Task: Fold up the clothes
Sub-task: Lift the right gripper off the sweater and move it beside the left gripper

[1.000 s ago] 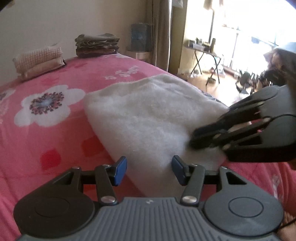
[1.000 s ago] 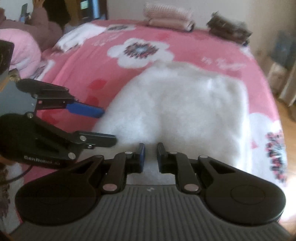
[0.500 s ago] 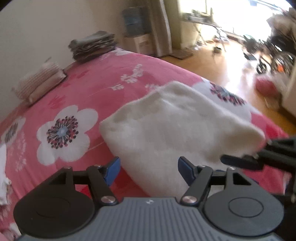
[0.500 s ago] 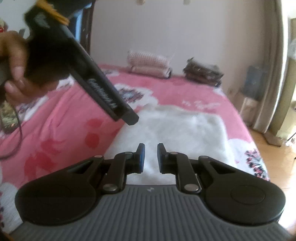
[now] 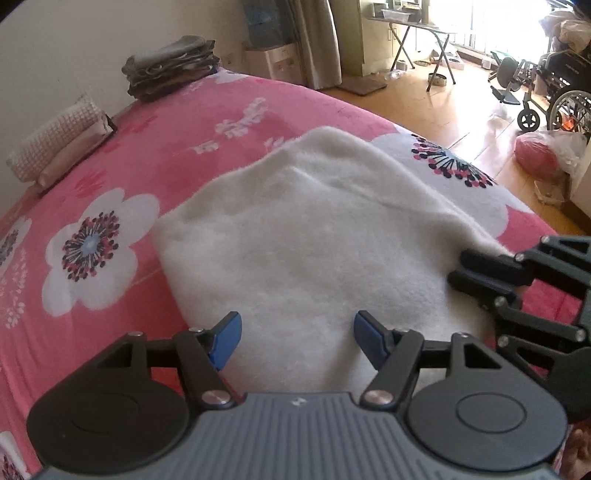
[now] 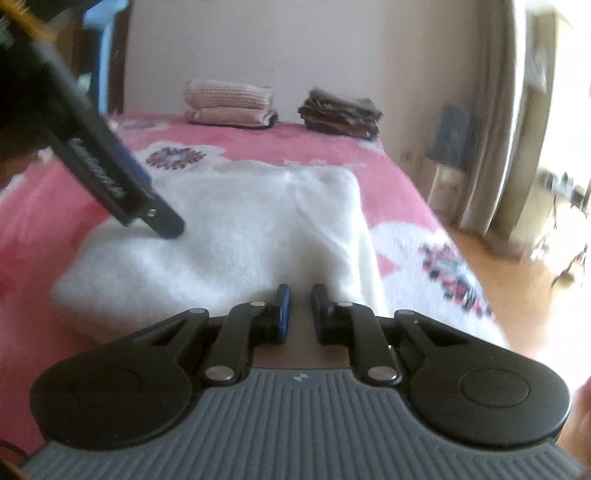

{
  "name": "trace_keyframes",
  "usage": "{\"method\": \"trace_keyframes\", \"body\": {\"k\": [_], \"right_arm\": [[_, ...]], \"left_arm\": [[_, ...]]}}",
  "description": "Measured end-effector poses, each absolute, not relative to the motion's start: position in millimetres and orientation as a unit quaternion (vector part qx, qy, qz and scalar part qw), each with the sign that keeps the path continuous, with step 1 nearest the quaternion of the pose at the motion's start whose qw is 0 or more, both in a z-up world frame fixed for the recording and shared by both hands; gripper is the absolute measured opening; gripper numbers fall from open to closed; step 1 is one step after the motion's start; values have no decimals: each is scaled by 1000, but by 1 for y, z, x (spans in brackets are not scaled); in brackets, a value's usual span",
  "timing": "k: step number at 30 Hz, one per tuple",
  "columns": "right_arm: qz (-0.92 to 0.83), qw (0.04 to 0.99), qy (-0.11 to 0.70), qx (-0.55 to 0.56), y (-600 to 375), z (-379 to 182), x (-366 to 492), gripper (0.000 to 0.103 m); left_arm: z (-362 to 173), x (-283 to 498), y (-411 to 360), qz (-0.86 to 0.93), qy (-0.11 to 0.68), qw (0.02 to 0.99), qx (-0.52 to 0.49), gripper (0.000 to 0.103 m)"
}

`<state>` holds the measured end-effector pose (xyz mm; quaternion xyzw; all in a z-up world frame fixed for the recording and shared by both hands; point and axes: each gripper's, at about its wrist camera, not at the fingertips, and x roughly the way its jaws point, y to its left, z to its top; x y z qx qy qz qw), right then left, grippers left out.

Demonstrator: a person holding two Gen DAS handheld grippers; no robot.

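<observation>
The white fleece garment [image 5: 317, 240] lies folded into a rough rectangle on the bed [image 5: 110, 177], near the bed's foot edge and closer to the side edge by the window; its pile is thick and fuzzy, with a soft ridge running across the upper layer. The left tongs [image 5: 297, 334] hover over its near edge with their blue-padded fingers well apart and nothing between them. The left view shows the right tongs [image 5: 458, 266] from the side, their black fingers drawn together and pinching the garment's corner on the window side; the right view [image 6: 297, 314] shows the same narrow gap, with white fleece bunched up just beyond the tips, though it is blurred. Only the right view shows the left tool's arm [image 6: 110, 181] slanting down onto the fleece. The bedcover is pink with big white flowers. At the head edge sit two folded piles: a waffle-knit beige stack [image 6: 229, 101] and a dark brown stack [image 6: 340, 112]. Only the left view shows the wooden floor [image 5: 436, 103], a folding table [image 5: 413, 33], a wheelchair [image 5: 561, 92] and a red bag [image 5: 543, 151].
</observation>
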<state>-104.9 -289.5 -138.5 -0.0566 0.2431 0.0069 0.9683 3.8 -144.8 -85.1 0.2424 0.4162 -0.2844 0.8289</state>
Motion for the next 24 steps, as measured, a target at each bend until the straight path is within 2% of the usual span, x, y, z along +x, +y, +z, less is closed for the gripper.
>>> {"method": "trace_keyframes", "body": {"k": [4,8,10,17,21,24], "right_arm": [[4,973,221,-62,-293,-120,-107,9],[1,966,244,-90,-303,-141,-104,9],[6,960,253,-117,-298,-130,-104,9],[-1,971,211,-110,-297,-87,-88,9],[13,954,288,-83,-308,-120,-59,10],[14,948,300,-102,-301,-108,-55,10]], "left_arm": [[-84,6,-141,-279,428,830,223,69],[-85,4,-138,-278,433,833,204,69],[-87,3,-135,-282,437,833,191,70],[-95,-8,-134,-277,433,839,179,77],[-96,-10,-130,-272,435,843,164,79],[-97,-9,-126,-269,440,843,151,81]]}}
